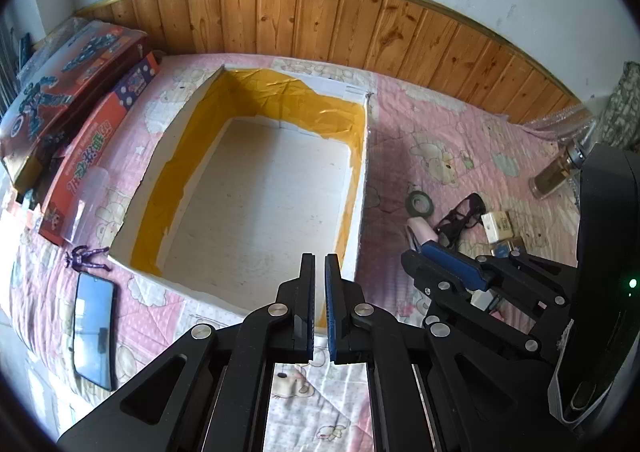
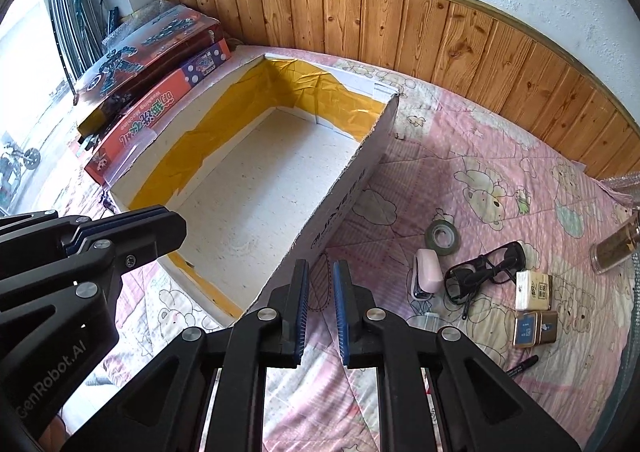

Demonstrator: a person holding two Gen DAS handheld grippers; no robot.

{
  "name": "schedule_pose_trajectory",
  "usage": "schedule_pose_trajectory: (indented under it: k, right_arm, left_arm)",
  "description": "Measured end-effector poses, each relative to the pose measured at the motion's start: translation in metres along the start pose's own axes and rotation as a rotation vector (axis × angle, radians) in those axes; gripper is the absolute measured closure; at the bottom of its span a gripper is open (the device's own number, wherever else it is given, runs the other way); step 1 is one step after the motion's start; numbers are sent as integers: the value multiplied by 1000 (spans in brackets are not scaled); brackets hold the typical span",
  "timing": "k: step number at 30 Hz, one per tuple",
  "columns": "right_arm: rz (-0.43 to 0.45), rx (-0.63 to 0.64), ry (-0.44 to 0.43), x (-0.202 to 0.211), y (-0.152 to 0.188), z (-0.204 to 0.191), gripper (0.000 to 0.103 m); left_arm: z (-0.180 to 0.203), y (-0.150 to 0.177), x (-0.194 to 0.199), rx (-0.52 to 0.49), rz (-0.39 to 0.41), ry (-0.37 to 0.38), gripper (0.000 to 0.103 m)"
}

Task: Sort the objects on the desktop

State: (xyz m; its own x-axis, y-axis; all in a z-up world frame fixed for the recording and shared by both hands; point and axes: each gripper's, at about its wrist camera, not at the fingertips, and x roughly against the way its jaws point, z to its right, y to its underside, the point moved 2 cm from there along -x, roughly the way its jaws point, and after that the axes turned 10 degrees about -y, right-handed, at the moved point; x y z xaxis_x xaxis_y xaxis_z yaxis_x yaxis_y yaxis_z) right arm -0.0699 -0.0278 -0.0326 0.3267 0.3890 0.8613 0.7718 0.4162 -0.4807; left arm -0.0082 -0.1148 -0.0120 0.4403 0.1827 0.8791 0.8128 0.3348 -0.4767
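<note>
Nothing sorted yet: my left gripper (image 1: 320,264) and right gripper (image 2: 321,272) hang pressed together, pinching nothing, the box (image 2: 256,188) bare inside, with tape roll (image 2: 442,237), glasses (image 2: 482,272) and stapler (image 2: 427,274) lying on the quilt (image 2: 460,172) beside it.

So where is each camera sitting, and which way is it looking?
Left wrist view: sits on the left gripper, looking forward and down over its shut fingers into the open white box; the right gripper shows at the right.
Right wrist view: sits on the right gripper, looking down along its shut fingers at the pink quilt; the left gripper shows at the left.
Both share the box, tape roll and glasses.
</note>
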Motion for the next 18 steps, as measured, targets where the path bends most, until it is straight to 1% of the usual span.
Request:
schedule_pose_trajectory:
  k: [18]
  right_arm:
    - [10, -26, -15, 3, 0, 7, 89]
  left_arm:
    - [13, -1, -1, -35, -4, -7, 99]
